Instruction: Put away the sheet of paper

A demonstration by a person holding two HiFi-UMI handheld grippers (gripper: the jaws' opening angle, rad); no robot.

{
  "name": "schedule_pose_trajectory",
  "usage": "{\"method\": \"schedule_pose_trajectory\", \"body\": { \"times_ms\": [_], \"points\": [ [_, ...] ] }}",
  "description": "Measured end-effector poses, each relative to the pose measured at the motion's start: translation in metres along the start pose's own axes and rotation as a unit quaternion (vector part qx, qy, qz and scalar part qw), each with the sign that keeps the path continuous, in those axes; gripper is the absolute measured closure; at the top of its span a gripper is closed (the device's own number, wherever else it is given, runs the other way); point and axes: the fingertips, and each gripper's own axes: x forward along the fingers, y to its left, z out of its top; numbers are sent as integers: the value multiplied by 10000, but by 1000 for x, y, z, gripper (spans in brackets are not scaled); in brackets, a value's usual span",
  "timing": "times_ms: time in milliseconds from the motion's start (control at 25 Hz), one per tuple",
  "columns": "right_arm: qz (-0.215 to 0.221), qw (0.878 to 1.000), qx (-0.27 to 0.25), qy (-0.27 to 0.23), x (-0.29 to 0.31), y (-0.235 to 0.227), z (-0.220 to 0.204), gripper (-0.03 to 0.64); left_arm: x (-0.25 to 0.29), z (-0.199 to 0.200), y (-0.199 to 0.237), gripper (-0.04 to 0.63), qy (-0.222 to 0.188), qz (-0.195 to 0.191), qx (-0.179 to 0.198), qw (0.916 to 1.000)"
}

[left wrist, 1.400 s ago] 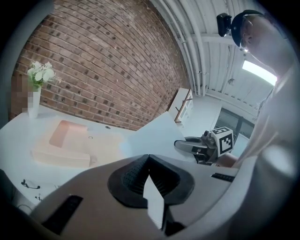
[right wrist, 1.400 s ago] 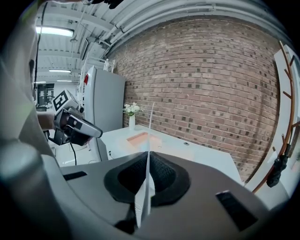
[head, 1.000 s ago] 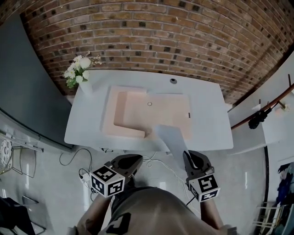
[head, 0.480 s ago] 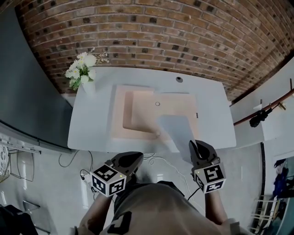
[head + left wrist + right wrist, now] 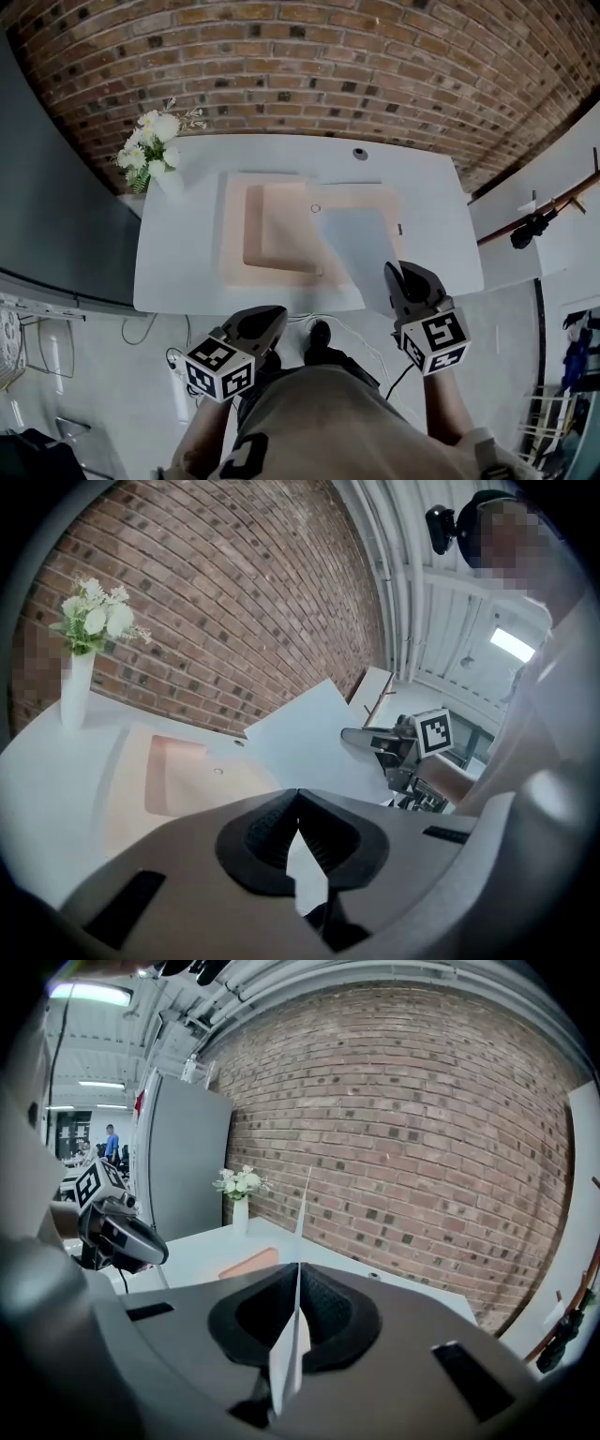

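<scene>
Pinching one edge of the thin white sheet of paper [image 5: 361, 246], the right gripper [image 5: 298, 1274] has its jaws closed flat on it. The sheet slants ahead of them over the smooth white tabletop [image 5: 183, 258]. The left gripper [image 5: 298, 803] has its jaws together on nothing (held short of the tabletop's edge). Beyond both lie a pale pink stepped tray [image 5: 281, 234], a vase of white flowers [image 5: 150, 141] and a rough brick wall [image 5: 328, 75].

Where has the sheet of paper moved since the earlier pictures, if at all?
Yes. The sheet of paper went from the table's near edge toward the wall, over the pink tray.
</scene>
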Motion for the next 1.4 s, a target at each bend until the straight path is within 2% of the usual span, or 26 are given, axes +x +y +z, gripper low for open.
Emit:
{"method": "schedule_pose_trajectory", "body": {
  "times_ms": [200, 480, 600, 680, 800, 960, 1160, 1400],
  "points": [
    [300, 9989, 186, -317, 16, -30, 3, 593, 26, 11, -7, 580, 7, 196, 37, 9998],
    [582, 9914, 935, -707, 42, -87, -8, 594, 71, 19, -19, 580, 229, 553, 188, 9980],
    [458, 9857, 1432, -757, 60, -116, -26, 594, 90, 17, -24, 580, 301, 683, 207, 9970],
    [321, 9800, 1824, -730, 75, -135, -41, 594, 101, 16, -26, 580, 377, 812, 279, 9956],
    [373, 9677, 2421, -598, 96, -157, -63, 594, 116, 17, -32, 580, 481, 1022, 389, 9928],
    [429, 9564, 2870, -331, 113, -178, -90, 594, 131, 18, -42, 580, 553, 1119, 373, 9915],
    [413, 9549, 2940, 33, 131, -190, -120, 594, 138, 19, -44, 580, 576, 1203, 283, 9907],
    [227, 9535, 2999, 189, 141, -196, -131, 592, 135, 26, -28, 580, 542, 1172, 246, 9913]
  ]
}}
